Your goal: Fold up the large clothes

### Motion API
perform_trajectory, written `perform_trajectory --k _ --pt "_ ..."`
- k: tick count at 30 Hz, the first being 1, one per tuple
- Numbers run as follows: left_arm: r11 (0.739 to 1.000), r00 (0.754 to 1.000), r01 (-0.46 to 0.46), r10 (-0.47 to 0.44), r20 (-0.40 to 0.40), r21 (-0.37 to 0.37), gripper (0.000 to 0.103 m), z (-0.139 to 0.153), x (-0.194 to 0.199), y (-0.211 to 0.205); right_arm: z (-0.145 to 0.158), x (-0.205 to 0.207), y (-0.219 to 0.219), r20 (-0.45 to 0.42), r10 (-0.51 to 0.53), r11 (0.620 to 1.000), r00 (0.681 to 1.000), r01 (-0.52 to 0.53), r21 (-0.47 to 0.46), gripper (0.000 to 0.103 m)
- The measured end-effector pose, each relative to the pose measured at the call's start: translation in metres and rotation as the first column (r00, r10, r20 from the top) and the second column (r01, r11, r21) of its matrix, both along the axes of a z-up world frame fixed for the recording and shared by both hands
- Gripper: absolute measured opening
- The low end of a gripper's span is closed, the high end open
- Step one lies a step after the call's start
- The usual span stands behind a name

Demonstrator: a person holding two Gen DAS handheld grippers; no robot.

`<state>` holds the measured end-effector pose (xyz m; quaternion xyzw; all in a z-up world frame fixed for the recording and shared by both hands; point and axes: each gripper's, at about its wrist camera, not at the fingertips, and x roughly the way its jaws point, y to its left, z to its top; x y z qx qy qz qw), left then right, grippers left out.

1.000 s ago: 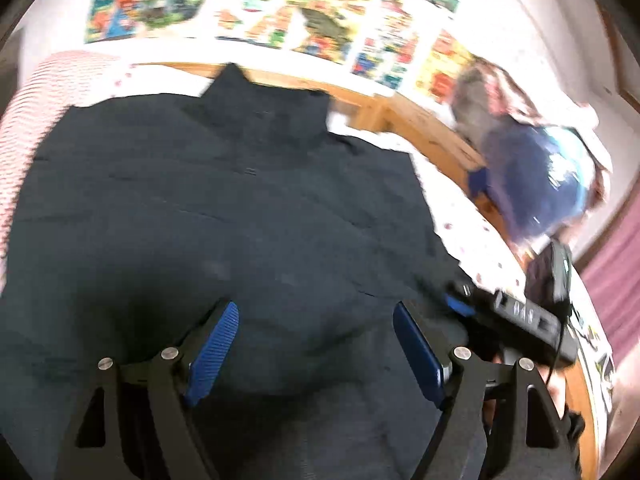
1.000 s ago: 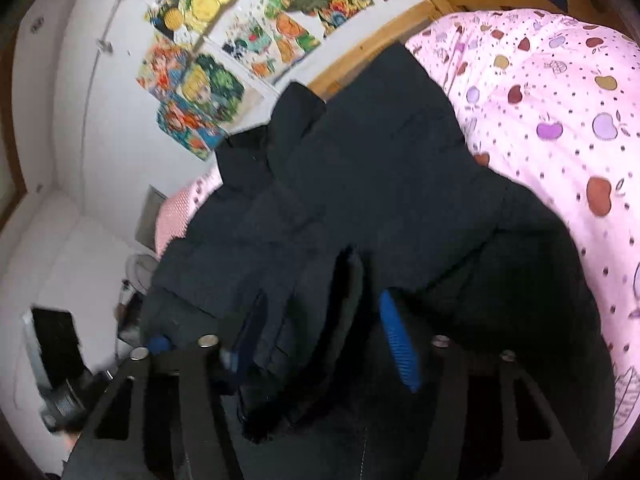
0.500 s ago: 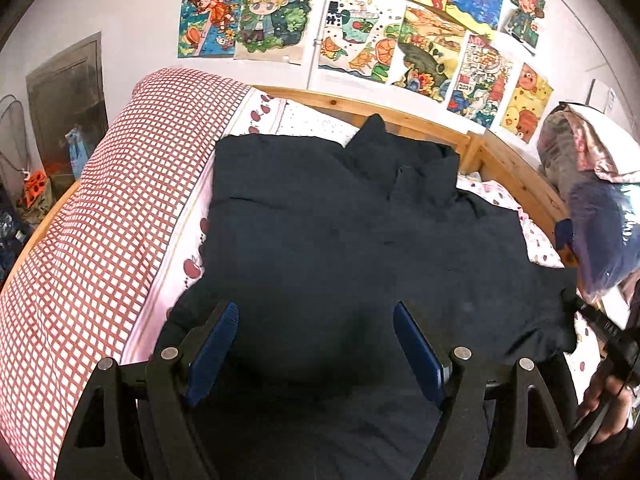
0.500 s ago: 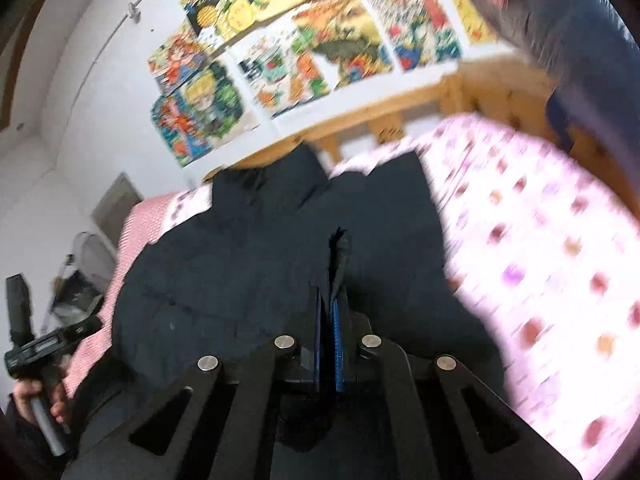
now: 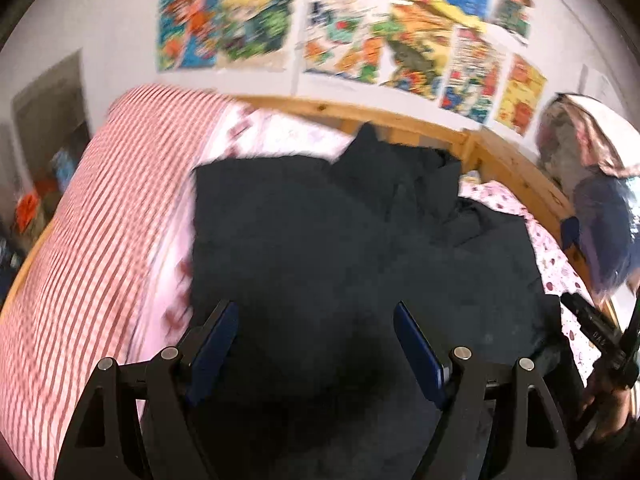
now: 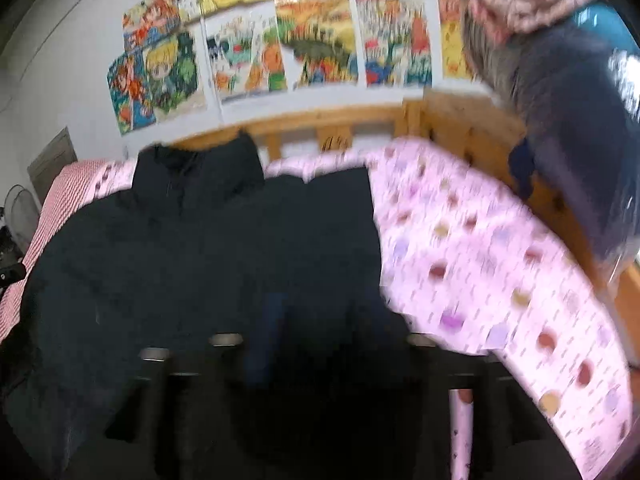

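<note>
A large black jacket (image 5: 320, 240) lies spread on the bed, collar toward the wooden headboard, with its right side bunched near the collar. My left gripper (image 5: 316, 340) hovers open over the jacket's lower part, nothing between its blue pads (image 5: 216, 340). In the right wrist view the same jacket (image 6: 180, 260) fills the left and middle. My right gripper (image 6: 324, 336) is blurred low over its hem with the fingers spread apart and empty. The right gripper's body (image 5: 596, 332) and a hand show at the left wrist view's right edge.
A red-checked blanket (image 5: 100, 220) covers the bed's left side. Pink dotted bedding (image 6: 480, 280) lies to the jacket's right. A wooden bed frame (image 6: 340, 128) runs along the back and right. A bundle of clothes and a blue bag (image 6: 580, 100) hangs at the right. Posters (image 5: 360, 40) cover the wall.
My right gripper, shut on a fold of the jacket half a second ago, has opened and released it. The left gripper stays open with its view lifted to take in the whole jacket.
</note>
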<state>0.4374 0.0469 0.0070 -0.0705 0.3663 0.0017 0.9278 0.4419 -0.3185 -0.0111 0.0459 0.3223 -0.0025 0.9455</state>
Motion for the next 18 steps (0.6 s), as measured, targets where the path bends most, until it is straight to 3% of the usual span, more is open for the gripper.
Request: perform_trajectory --k 6,8,11,13,18 --pt "0.997 0.997 0.079 -0.079 -0.011 0.002 0.078 -0.010 0.042 -0.037 0.015 0.024 0.032 0.002 0.136 0.990 0.991 -0.136 0.031 0.059" --pt "0.995 0.994 0.103 -0.103 -0.036 0.016 0.078 -0.023 0.049 -0.046 0.006 0.031 0.044 -0.014 0.204 0.977 0.979 -0.202 0.071 0.059" --pt "0.984 0.986 0.149 -0.141 -0.084 0.096 0.082 -0.049 0.049 -0.059 -0.013 0.030 0.063 -0.032 0.256 0.966 0.966 -0.256 0.023 0.059" --pt "0.979 0.986 0.158 -0.149 -0.072 0.128 0.084 -0.062 0.041 -0.060 -0.029 0.030 0.076 -0.064 0.278 0.960 0.958 -0.280 -0.017 0.058" --pt "0.978 0.988 0.153 -0.148 -0.046 0.141 0.087 -0.076 0.030 -0.060 -0.058 0.027 0.081 -0.122 0.285 0.959 0.951 -0.284 0.023 0.062"
